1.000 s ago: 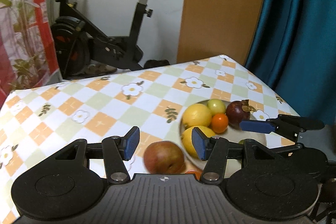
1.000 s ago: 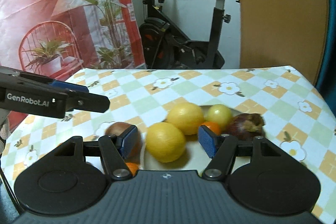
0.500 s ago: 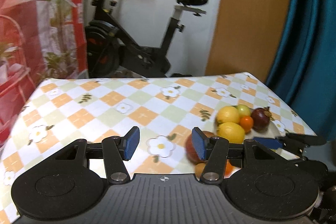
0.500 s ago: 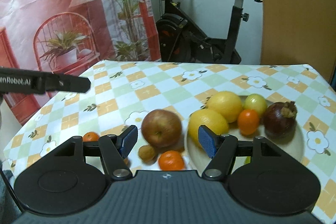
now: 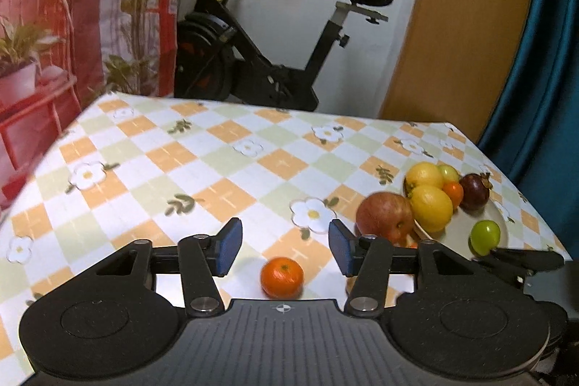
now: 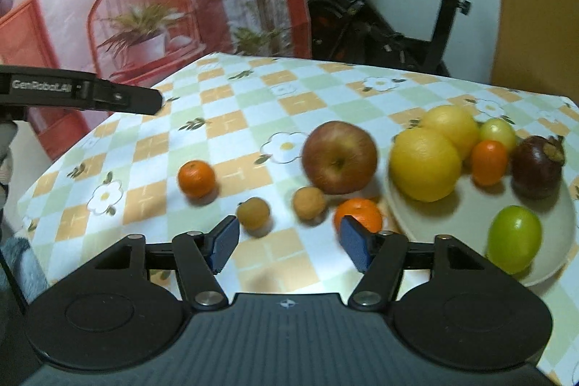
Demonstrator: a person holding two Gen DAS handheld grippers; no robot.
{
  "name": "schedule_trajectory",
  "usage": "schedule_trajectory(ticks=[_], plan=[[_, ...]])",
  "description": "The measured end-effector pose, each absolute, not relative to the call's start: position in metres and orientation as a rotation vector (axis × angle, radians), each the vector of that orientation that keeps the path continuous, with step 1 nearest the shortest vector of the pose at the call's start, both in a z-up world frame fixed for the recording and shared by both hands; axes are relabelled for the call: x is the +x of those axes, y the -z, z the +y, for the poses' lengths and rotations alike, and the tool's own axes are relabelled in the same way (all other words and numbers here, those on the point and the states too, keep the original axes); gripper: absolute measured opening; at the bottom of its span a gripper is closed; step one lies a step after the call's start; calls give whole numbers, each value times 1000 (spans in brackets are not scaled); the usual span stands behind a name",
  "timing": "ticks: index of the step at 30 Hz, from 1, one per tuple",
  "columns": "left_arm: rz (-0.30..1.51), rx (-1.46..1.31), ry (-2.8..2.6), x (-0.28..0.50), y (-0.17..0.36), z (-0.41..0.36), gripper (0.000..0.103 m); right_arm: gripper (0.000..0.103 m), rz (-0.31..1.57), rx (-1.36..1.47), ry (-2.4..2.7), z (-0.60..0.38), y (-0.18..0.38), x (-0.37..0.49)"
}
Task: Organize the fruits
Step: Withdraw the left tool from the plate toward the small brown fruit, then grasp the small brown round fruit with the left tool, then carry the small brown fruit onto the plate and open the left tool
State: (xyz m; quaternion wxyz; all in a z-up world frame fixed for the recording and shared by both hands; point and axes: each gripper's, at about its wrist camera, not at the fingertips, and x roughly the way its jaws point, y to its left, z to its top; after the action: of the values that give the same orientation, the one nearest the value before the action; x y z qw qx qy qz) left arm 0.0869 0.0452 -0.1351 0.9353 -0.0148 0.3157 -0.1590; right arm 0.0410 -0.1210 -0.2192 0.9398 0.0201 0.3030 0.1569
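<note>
Now both cameras look at a different stretch of table (image 5: 217, 147) than a second ago: then they sat close over the plate (image 6: 470, 223), and since then they have drawn back and swung toward the loose fruit. That likely means the next pick is being lined up. Both claws have just been narrowing. The left claw (image 5: 282, 246) stands part open with nothing between its pads; a tangerine (image 5: 282, 277) lies on the cloth just below the gap, apart from both pads, and looks like its target. The right claw (image 6: 289, 243) is likewise part open and empty; a second tangerine (image 6: 358, 214) sits just behind its right pad, whether touching I cannot tell, and two small brown fruits (image 6: 253, 213) lie just beyond the gap. An apple (image 6: 339, 157) rests on the cloth beside the plate. On the plate are two lemons (image 6: 425, 163), a small orange fruit (image 6: 488, 162), a mangosteen (image 6: 537, 167) and two green fruits (image 6: 514, 238). So five fruits are left off the plate, by my reading.
</note>
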Motion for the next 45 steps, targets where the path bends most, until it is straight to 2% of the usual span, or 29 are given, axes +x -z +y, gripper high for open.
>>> schedule_trajectory(ticks=[2,3,5,8,23,25,45], plan=[[662,-37,352,88,140,42,46,50,614,7,-343,-116,220,42],[668,-38,367,87,142,39,45,48,611,-8,-354,-114,219,43],[668,-25,395,85,147,33,45,35,602,-38,-375,-112,218,46],[674,15,440,84,156,20,44,26,596,-51,-385,-116,215,51],[799,91,544,108,203,-14,44,26,614,-2,-343,-144,212,63],[807,97,543,110,206,-15,26,26,618,-12,-352,-142,212,66],[811,51,496,90,208,17,26,29,736,-113,-365,-110,225,104]])
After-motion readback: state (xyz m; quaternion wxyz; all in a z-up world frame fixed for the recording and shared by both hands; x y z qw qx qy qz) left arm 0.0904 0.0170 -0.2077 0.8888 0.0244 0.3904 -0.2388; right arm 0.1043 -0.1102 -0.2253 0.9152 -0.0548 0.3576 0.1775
